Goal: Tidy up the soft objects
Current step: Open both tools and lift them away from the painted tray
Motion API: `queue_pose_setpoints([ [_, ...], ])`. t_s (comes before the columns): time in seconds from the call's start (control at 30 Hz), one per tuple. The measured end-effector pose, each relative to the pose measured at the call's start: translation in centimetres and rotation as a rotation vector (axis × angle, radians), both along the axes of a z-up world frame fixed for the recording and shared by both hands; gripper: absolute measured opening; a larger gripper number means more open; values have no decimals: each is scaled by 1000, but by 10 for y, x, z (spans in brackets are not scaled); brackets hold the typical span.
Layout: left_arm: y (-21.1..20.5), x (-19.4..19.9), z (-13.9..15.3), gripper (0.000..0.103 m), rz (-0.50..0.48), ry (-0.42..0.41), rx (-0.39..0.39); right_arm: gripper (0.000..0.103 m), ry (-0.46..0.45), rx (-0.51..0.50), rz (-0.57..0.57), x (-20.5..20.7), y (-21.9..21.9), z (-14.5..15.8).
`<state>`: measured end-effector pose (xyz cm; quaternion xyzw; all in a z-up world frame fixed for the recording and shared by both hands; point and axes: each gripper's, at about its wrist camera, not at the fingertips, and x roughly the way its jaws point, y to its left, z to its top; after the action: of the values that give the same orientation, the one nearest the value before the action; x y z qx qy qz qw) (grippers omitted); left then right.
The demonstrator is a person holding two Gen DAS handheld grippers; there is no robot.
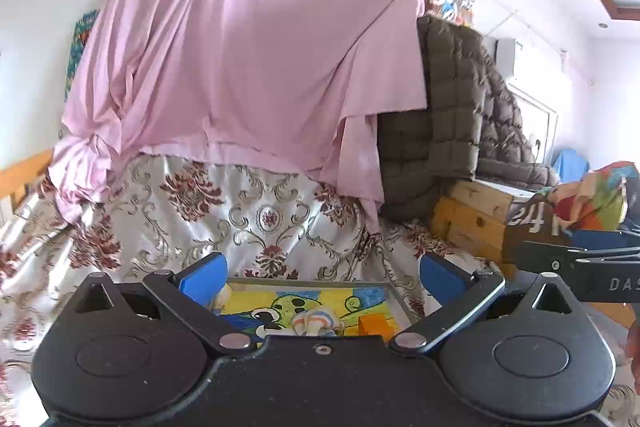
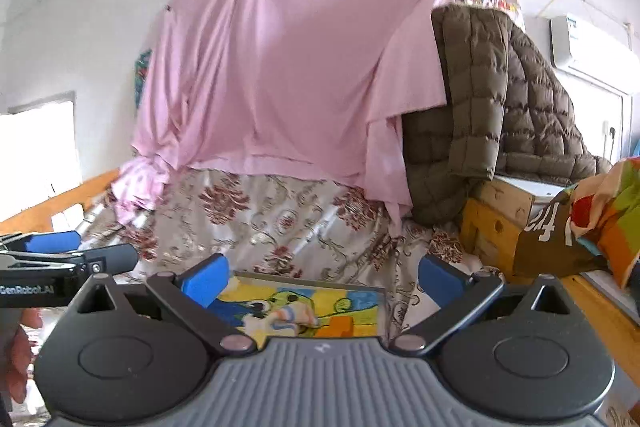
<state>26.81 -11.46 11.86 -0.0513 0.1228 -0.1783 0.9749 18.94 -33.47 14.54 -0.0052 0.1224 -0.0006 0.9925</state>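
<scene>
Left wrist view: left gripper (image 1: pixel 320 277) hangs above the tray (image 1: pixel 394 297), jaws spread wide, blue pads (image 1: pixel 204 277) holding nothing and touching nothing. Right wrist shows the same for the right gripper (image 2: pixel 322 277): jaws wide apart, empty, above the same tray (image 2: pixel 382 307).

Task item, as I read it: small soft striped toy (image 1: pixel 316 323), lying in the tray on the cartoon liner, beside an orange block (image 1: pixel 374 327). From the right it sits low centre (image 2: pixel 290 317), block (image 2: pixel 340 327) just to its right.

I judge we're at approach, pre-grasp. To do it well I'd commit one gripper only, since both are crowding one small target. I'd tilt down until the toy is fully in frame, centre it between the pads, stay off the orange block and the tray rim, then close on the bulk of the toy, not a loose edge. It's soft, so it'll squash; squeeze gently.

Floral cloth (image 1: pixel 256 215) lies under the tray.
</scene>
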Motion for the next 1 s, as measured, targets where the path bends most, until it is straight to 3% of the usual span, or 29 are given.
queue_pose_setpoints([
  [0.17, 27, -52, 6, 102, 12, -34, -28, 103, -47, 27, 13, -45, 19, 3],
  [0.4, 51, -108, 3, 102, 22, -71, 1, 103, -87, 10, -6, -100, 49, -11],
  [0.73, 91, -155, -34, 102, 16, -76, 31, 103, 16, 62, -50, -132, 68, -78],
  [1.0, 103, -161, -84, 102, -11, 13, 59, 103, 108, 109, -93, -141, 73, -122],
])
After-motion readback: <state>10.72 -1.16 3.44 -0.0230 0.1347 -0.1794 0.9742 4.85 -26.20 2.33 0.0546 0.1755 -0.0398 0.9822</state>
